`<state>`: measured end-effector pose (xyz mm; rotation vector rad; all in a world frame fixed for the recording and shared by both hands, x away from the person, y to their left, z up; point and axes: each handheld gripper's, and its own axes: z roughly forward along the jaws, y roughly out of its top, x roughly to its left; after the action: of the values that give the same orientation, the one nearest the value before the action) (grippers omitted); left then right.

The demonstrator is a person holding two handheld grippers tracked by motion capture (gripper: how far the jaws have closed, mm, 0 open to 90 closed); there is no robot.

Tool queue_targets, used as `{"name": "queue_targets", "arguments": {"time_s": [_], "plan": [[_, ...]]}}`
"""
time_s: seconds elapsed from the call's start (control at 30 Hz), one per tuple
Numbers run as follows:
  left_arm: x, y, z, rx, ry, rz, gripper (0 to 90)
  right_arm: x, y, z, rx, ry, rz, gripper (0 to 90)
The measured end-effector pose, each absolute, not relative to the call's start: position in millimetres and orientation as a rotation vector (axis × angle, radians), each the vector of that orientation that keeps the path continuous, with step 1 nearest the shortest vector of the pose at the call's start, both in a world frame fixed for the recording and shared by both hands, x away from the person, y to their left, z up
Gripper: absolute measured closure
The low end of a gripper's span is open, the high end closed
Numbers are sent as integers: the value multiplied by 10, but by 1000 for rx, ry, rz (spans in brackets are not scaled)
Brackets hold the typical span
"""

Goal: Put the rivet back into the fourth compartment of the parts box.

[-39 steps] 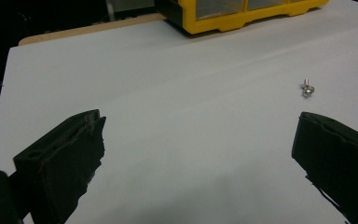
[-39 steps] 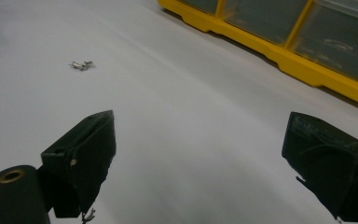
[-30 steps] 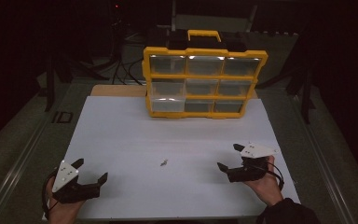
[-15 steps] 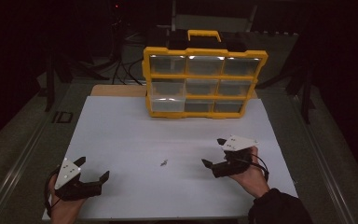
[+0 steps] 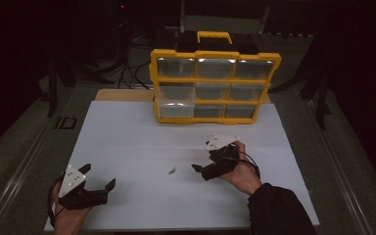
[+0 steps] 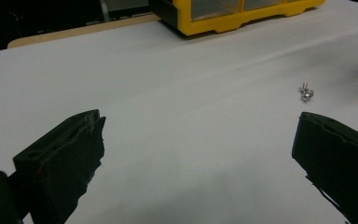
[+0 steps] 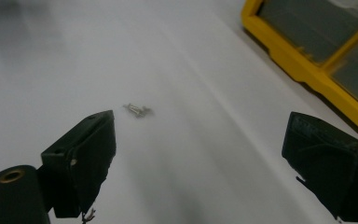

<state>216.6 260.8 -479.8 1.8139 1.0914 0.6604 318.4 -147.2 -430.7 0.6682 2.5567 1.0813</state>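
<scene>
Small metal part [image 5: 172, 171], the single one, lies on the white surface [image 5: 127, 142] between two tools. Right tool [image 5: 207, 165], jaws apart, has moved closer to it; left tool [image 5: 100, 183], jaws apart, stayed put.

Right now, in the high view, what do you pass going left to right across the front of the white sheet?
Left gripper, jaws open → small metal part lying on the white sheet → right gripper, jaws open, pointing toward that part.
</scene>
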Motion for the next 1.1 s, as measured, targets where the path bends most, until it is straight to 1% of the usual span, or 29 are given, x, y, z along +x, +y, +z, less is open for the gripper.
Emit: {"name": "queue_targets", "arguments": {"time_s": [0.27,0.6,1.1], "plan": [[2160,2605,-4811,1821,1090,658,28,3342,-1145,-4338,640,2647,1000,97],[2159,2598,-4830,1838,1088,657,28,3540,-891,-4415,677,2735,905,98],[2154,2590,-4843,1848,1087,654,28,3710,-546,-4792,717,2828,677,100]]}}
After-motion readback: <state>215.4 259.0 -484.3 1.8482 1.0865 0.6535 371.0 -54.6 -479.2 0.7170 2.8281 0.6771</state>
